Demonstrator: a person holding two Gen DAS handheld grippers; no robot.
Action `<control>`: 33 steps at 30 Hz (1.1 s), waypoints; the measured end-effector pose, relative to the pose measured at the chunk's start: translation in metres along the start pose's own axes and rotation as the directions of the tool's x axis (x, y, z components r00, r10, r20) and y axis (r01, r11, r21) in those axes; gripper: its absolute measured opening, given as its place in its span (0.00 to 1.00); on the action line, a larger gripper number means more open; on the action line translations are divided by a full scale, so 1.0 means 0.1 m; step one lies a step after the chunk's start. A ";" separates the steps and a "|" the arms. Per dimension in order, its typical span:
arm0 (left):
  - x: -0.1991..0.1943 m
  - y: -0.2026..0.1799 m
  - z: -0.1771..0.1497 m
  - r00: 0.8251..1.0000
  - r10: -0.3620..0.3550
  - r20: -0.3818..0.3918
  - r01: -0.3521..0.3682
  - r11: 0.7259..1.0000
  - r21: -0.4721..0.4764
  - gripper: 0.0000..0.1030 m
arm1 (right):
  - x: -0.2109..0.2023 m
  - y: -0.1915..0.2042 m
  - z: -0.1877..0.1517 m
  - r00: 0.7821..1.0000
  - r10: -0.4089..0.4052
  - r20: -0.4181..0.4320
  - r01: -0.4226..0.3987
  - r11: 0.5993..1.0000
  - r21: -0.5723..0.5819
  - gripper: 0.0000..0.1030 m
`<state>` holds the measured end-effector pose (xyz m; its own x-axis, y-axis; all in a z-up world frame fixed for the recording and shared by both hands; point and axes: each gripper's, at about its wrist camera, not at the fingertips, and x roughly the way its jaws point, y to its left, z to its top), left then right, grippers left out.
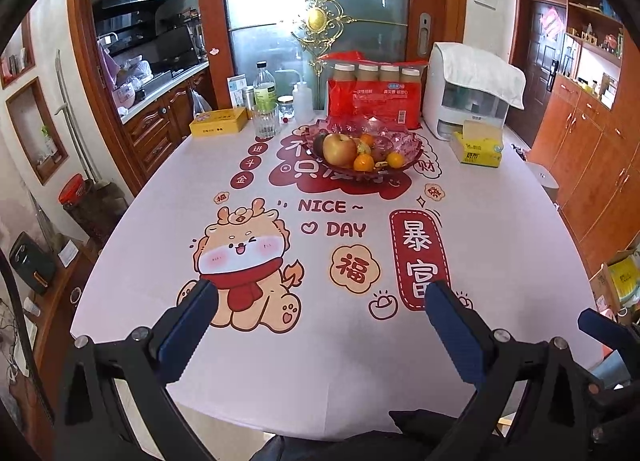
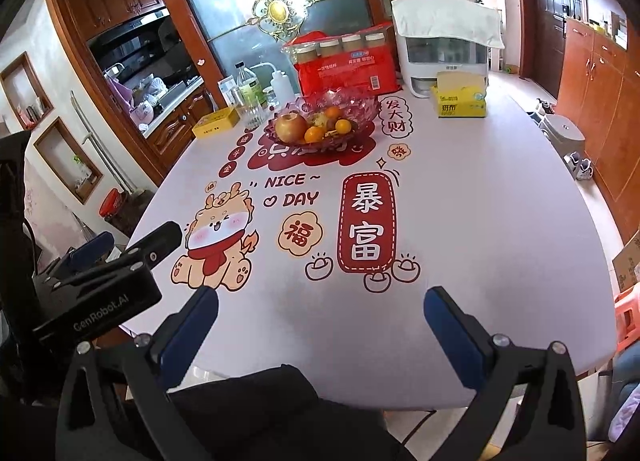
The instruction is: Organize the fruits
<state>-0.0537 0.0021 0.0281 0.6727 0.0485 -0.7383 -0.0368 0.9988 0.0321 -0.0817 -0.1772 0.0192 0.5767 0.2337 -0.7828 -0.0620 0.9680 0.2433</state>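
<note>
Over on the far left of the table (image 1: 160, 261) sits a yellow tin (image 1: 218, 121), flat and closed. Just right of it stands a ribbed drinking glass (image 1: 265, 120), with a clear bottle (image 1: 264, 89) behind it, and a white squeeze bottle (image 1: 302, 101) a little further right.

Now the centre, and here is the prize: the glass fruit bowl (image 1: 408, 143) sits on the far half of the table, on the big red print of the tablecloth (image 1: 320, 341). Inside it a large apple (image 1: 339, 149) leans at the left, a dark fruit tucked behind it. Small oranges are at the near rim, one (image 1: 363, 163) touching the apple and another (image 1: 395, 160) further right. All the fruit is in the bowl; none lies on the cloth.

Behind the bowl stands a red pack (image 1: 372, 101) with four capped bottles behind it. Right of that, a white appliance (image 1: 460, 109) under a white cloth, and a yellow tissue pack (image 1: 478, 147) just in front of it.

Near side: the left gripper (image 1: 320, 293) hovers over the cartoon dragon (image 1: 244, 261), its blue-padded tongs spread wide, nothing between them. The right gripper (image 2: 320, 297) is beside it, over the near edge, tongs as wide as they go and empty too. Both are well apart from the bowl.
</note>
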 end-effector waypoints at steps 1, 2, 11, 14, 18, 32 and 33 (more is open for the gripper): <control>0.00 -0.01 0.01 1.000 0.004 -0.001 -0.004 1.000 0.003 0.99 | 0.01 0.00 0.00 1.000 0.000 -0.002 0.000 1.000 0.001 1.00; 0.00 -0.01 0.01 1.000 0.005 -0.002 -0.005 1.000 0.004 0.99 | 0.02 -0.01 0.01 1.000 0.000 -0.008 0.000 1.000 0.002 1.00; 0.08 -0.03 0.02 1.000 0.018 -0.020 -0.017 1.000 0.014 0.99 | 0.11 -0.04 0.02 0.999 0.014 -0.037 -0.014 1.000 0.016 1.00; 0.10 -0.02 0.02 0.999 0.021 -0.026 -0.021 1.000 0.016 0.99 | 0.14 -0.04 0.02 0.999 0.019 -0.044 -0.019 1.000 0.020 1.00; 0.11 -0.02 0.03 0.999 0.024 -0.028 -0.024 1.000 0.018 0.99 | 0.16 -0.05 0.02 0.998 0.026 -0.056 -0.025 0.999 0.025 1.00; 0.13 -0.03 0.05 0.999 0.024 -0.031 -0.023 1.000 0.020 0.99 | 0.21 -0.08 0.03 0.997 0.025 -0.069 -0.022 0.999 0.046 1.00; 0.14 -0.02 0.05 0.999 0.024 -0.031 -0.023 1.000 0.020 0.99 | 0.22 -0.08 0.04 0.997 0.026 -0.072 -0.022 0.999 0.045 1.00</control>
<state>-0.0405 0.0007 0.0209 0.6484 0.0721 -0.7579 -0.0374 0.9973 0.0629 -0.0658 -0.1798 0.0023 0.5148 0.2645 -0.8155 -0.0381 0.9573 0.2864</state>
